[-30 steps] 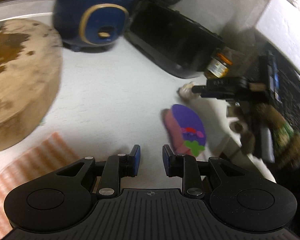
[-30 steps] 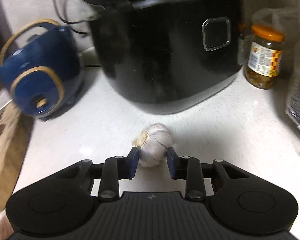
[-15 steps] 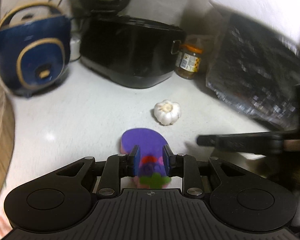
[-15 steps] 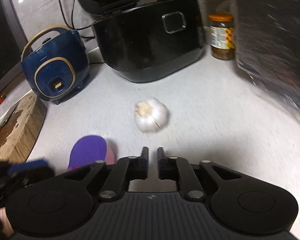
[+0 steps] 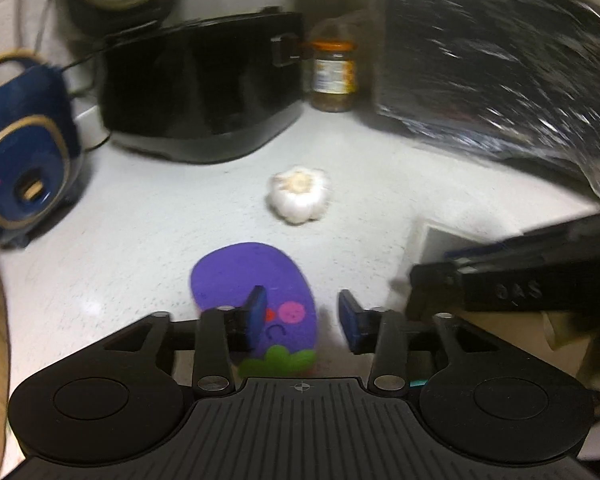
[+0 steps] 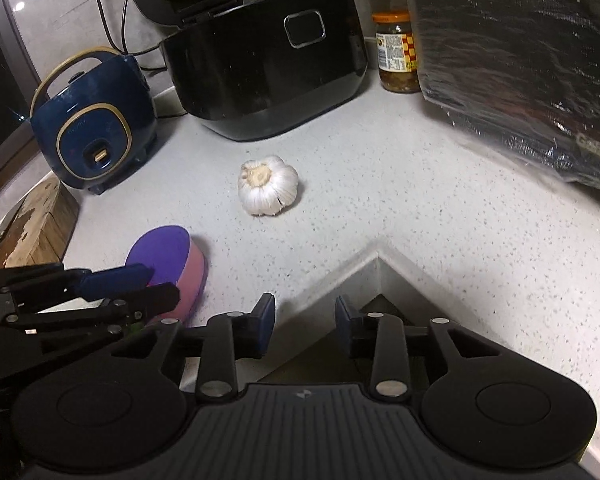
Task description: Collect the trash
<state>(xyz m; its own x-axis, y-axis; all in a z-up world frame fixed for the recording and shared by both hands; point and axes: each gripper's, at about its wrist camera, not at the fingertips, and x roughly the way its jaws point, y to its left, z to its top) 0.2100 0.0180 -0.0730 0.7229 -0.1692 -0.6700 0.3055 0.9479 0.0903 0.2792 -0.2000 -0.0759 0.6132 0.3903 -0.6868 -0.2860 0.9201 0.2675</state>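
On the speckled white counter (image 6: 400, 184), the purple sponge (image 5: 252, 280) lies flat under the left gripper (image 5: 302, 314), whose jaws have just been opening and clear it. Right gripper (image 6: 302, 322), jaws just opening too, holds nothing; garlic bulb (image 6: 268, 186) sits beyond.

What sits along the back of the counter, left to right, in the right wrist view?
Blue cooker → black cooker → jar → foil-wrapped box.
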